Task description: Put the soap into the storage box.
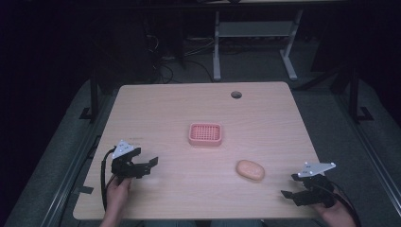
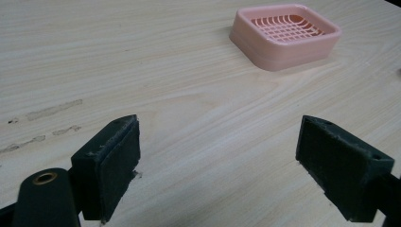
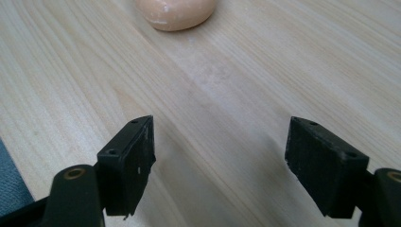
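Left gripper (image 1: 150, 166) sits at the near-left of the desk (image 1: 161, 109), held by the person's left hand (image 1: 117, 191); fingers (image 2: 111, 161) wide apart, nothing between them, just bare wood grain. In the left gripper view it looks toward the pink soap dish (image 2: 285, 34), which sits well ahead and to the right of the fingers. The dish has a slotted grid insert and stands flat on the desk.

Right gripper (image 1: 289, 185) is at the near-right edge, held by the right hand (image 1: 338, 215); fingers (image 3: 127, 163) apart, holding nothing. In the right gripper view the peach soap bar (image 3: 176, 13) lies ahead of the fingers, near the top edge of the frame, partly cropped, with a pale scuff on its near side.

From the high view: soap dish (image 1: 205, 134) near the middle of the desk, soap bar (image 1: 250, 170) lying flat nearer the person and to the right of it, apart from the dish. The bar is between dish and right gripper, not touching either. Round cable hole (image 1: 236, 94) at the far edge of the desk.
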The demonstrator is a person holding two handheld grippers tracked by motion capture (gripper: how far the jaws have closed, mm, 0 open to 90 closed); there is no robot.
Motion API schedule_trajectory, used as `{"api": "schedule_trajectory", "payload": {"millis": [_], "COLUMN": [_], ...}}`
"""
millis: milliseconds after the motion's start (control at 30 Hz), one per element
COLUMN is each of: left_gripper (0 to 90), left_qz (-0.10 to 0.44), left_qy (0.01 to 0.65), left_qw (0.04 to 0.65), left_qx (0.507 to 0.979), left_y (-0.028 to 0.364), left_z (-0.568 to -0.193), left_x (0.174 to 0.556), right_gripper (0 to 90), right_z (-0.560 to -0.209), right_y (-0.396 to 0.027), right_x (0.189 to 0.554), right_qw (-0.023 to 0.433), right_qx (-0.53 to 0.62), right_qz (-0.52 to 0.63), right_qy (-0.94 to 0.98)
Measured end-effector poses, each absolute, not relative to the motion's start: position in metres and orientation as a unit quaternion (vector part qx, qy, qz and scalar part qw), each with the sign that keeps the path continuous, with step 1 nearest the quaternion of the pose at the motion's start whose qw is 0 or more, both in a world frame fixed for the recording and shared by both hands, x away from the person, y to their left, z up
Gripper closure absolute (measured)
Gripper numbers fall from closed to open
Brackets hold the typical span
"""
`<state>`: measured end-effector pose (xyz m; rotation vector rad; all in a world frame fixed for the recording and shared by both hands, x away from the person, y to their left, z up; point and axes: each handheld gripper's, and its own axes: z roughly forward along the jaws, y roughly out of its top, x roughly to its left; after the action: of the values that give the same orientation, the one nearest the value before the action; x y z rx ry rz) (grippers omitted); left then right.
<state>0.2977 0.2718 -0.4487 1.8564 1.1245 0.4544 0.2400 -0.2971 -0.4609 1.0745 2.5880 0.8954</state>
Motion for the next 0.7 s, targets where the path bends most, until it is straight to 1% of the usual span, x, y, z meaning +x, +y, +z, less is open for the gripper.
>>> {"api": "schedule_trajectory", "payload": {"millis": [400, 700], "left_gripper": [14.3, 14.2], "left_qz": [0.185, 0.184], "left_qy": [0.452, 0.453], "left_qw": [0.446, 0.447], "left_qx": [0.750, 0.749], "left_y": [0.272, 0.274], "left_z": [-0.448, -0.447], "left_x": [0.298, 0.297], "right_gripper": [23.5, 23.3], "right_z": [-0.463, -0.459], "right_y": [-0.282, -0.275], "right_x": [0.244, 0.249], "right_qw": [0.083, 0.081], "right_qx": [0.355, 0.348], "right_qz": [0.292, 0.287], "right_qy": [0.884, 0.889]}}
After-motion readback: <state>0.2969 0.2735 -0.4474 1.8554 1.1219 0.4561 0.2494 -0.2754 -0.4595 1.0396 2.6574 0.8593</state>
